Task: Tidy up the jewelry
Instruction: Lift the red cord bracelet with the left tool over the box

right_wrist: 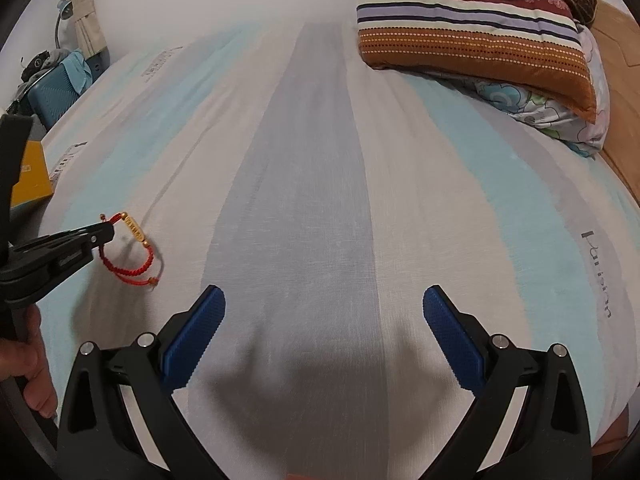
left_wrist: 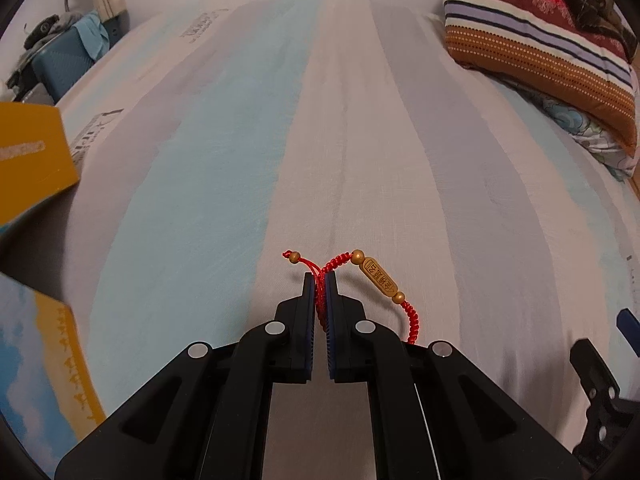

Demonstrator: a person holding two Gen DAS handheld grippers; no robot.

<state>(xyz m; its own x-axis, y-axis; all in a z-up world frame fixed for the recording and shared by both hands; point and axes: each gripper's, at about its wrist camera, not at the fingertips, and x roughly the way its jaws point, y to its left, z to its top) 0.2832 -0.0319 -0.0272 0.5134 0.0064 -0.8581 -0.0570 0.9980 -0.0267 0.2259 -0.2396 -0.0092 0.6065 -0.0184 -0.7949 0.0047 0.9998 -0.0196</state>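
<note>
A red braided cord bracelet (left_wrist: pixel 379 278) with a long golden engraved bead and small gold beads is pinched between the fingers of my left gripper (left_wrist: pixel 319 276), which is shut on its cord. In the right wrist view the bracelet (right_wrist: pixel 134 242) hangs from the left gripper (right_wrist: pixel 106 232) just above the striped bed sheet (right_wrist: pixel 320 200), its loop and tails drooping. My right gripper (right_wrist: pixel 324 300) is open and empty over the sheet, to the right of the bracelet.
A yellow box (left_wrist: pixel 32 156) lies at the left edge of the bed, and another yellow and blue box (left_wrist: pixel 44 356) sits nearer. A striped pillow (right_wrist: pixel 472 28) on a floral one lies at the far right. A blue suitcase (right_wrist: pixel 52 92) stands beyond the bed's left side.
</note>
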